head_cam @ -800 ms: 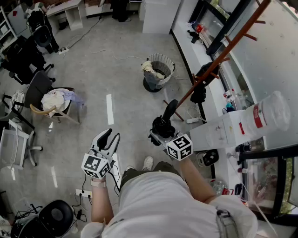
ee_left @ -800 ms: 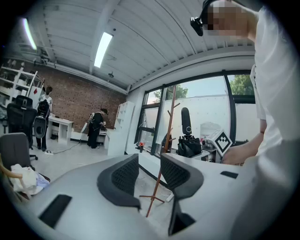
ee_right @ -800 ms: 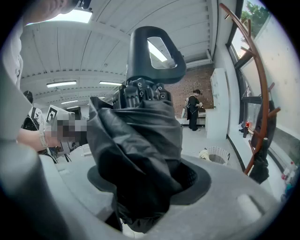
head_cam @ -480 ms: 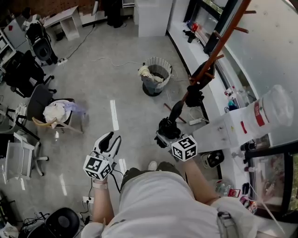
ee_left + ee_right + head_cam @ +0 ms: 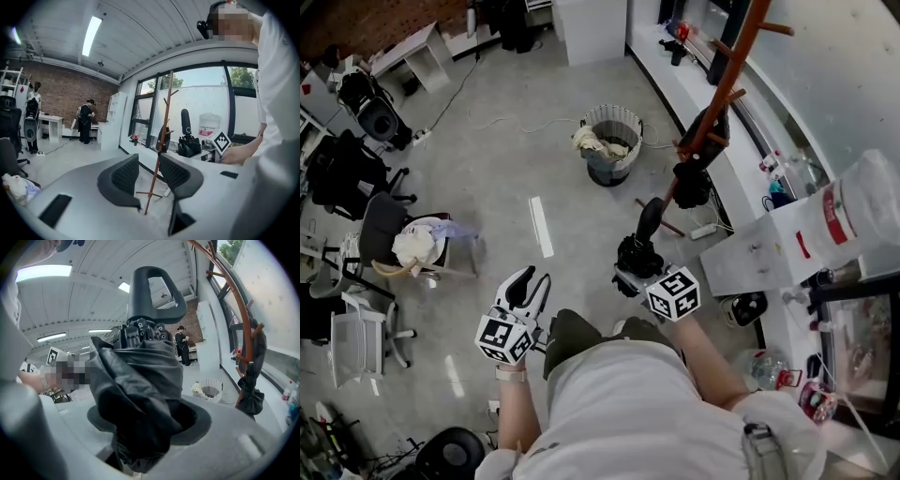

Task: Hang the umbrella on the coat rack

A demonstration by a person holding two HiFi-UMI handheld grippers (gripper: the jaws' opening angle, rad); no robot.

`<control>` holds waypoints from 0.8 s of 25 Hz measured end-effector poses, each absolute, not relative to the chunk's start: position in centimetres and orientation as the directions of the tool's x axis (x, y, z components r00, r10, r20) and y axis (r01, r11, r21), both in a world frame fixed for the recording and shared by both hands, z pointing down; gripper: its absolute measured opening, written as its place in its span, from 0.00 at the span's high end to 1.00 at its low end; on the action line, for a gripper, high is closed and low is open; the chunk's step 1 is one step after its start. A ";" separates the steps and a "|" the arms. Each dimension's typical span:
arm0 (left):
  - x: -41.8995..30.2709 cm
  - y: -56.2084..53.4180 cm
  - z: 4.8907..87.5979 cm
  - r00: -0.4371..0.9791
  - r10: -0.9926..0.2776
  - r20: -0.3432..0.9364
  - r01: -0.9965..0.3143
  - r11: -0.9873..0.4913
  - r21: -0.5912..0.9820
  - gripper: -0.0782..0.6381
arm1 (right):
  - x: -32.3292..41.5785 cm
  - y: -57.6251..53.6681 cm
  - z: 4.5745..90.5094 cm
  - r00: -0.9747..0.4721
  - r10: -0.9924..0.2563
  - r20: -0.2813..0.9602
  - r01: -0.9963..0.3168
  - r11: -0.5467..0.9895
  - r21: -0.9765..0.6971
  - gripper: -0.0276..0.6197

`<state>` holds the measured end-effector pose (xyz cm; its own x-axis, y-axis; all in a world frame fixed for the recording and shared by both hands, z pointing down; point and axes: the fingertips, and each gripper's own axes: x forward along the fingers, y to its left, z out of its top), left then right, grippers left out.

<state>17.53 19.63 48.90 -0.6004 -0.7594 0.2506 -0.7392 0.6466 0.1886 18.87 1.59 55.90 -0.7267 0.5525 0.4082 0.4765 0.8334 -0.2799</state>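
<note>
My right gripper (image 5: pixel 634 264) is shut on a folded black umbrella (image 5: pixel 641 240), which stands upright with its loop handle (image 5: pixel 152 291) on top. In the right gripper view the umbrella's fabric (image 5: pixel 140 380) fills the space between the jaws. The brown wooden coat rack (image 5: pixel 741 47) rises to the right of the umbrella, and a black item (image 5: pixel 696 173) hangs on one of its pegs. Its pole (image 5: pixel 241 319) is a short way ahead and to the right. My left gripper (image 5: pixel 530 286) is lower left, open and empty, and the rack (image 5: pixel 159 154) shows far off between its jaws.
A wire waste basket (image 5: pixel 609 141) stands on the floor beyond the umbrella. A white counter (image 5: pixel 759 258) with a large water jug (image 5: pixel 867 206) is at the right. A chair with heaped clothes (image 5: pixel 414 246) and office chairs (image 5: pixel 352 323) are at the left.
The whole view has shifted toward the rack. My right gripper with the umbrella now stands a little closer to the rack's foot. The left gripper keeps its place, still open.
</note>
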 end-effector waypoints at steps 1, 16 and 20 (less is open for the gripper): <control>17.0 19.4 49.2 -0.596 -0.761 0.256 -0.741 0.644 0.191 0.71 | 18.4 1.4 56.2 -0.725 0.553 0.411 0.471 0.833 -0.289 0.53; -2.5 25.3 52.0 -0.494 -0.844 0.210 -0.798 0.535 0.277 0.71 | 2.0 6.6 58.1 -0.759 0.433 0.486 0.352 0.901 -0.252 0.53; -6.4 25.9 52.3 -0.407 -0.889 0.208 -0.849 0.452 0.273 0.71 | -1.6 7.8 56.8 -0.795 0.372 0.479 0.298 0.928 -0.225 0.53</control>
<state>-6.40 25.94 52.34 -0.4069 -0.8894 0.2084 -0.8489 0.4524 0.2733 -1.59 7.84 56.81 -0.7954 0.3716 0.4788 0.2983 0.9277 -0.2246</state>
